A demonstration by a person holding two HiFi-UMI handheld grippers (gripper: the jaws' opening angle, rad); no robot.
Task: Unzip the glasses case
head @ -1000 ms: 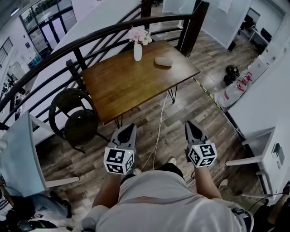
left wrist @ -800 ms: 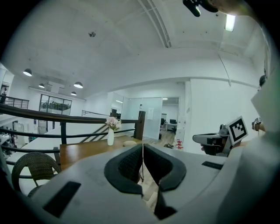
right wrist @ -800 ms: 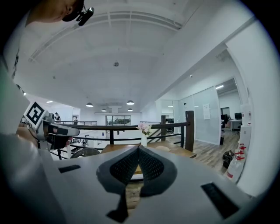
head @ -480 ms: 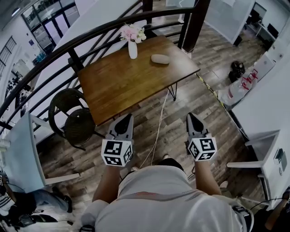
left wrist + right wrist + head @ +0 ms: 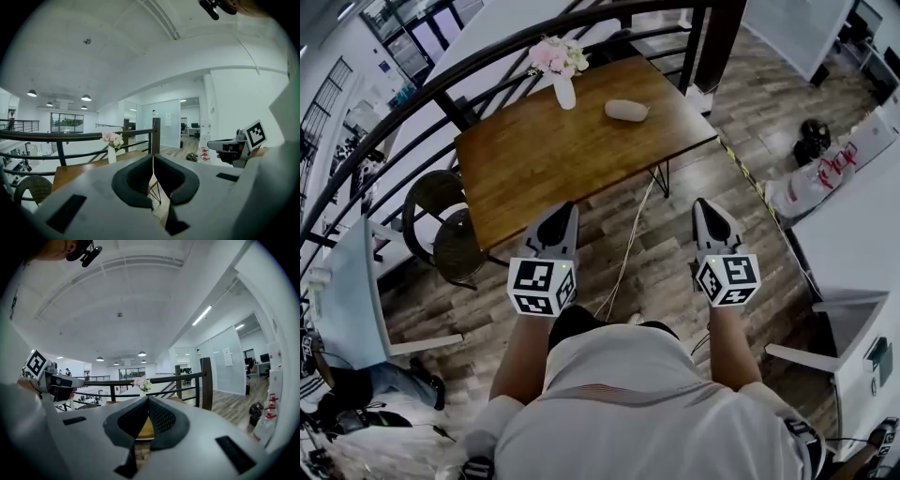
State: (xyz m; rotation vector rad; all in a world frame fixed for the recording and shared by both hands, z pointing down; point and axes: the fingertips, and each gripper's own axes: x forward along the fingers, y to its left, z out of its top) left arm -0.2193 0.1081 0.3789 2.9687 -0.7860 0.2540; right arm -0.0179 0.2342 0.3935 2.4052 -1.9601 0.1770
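A pale oval glasses case (image 5: 626, 110) lies near the far right end of the brown wooden table (image 5: 544, 159) in the head view. My left gripper (image 5: 563, 212) is held out over the floor just short of the table's near edge, jaws shut and empty. My right gripper (image 5: 704, 207) is beside it to the right, over the floor, also shut with nothing between its pads. In the left gripper view my left gripper (image 5: 153, 157) points level toward the table, and in the right gripper view my right gripper (image 5: 148, 399) does the same. The case is hidden in both gripper views.
A white vase with pink flowers (image 5: 562, 80) stands at the table's far edge by a dark curved railing (image 5: 422, 94). A dark round chair (image 5: 448, 234) sits at the table's left. A cable (image 5: 628, 258) runs across the wooden floor. White bags (image 5: 830, 169) lie at right.
Both grippers have moved forward toward the table, staying shut. The table and case now sit closer and lower in the head view.
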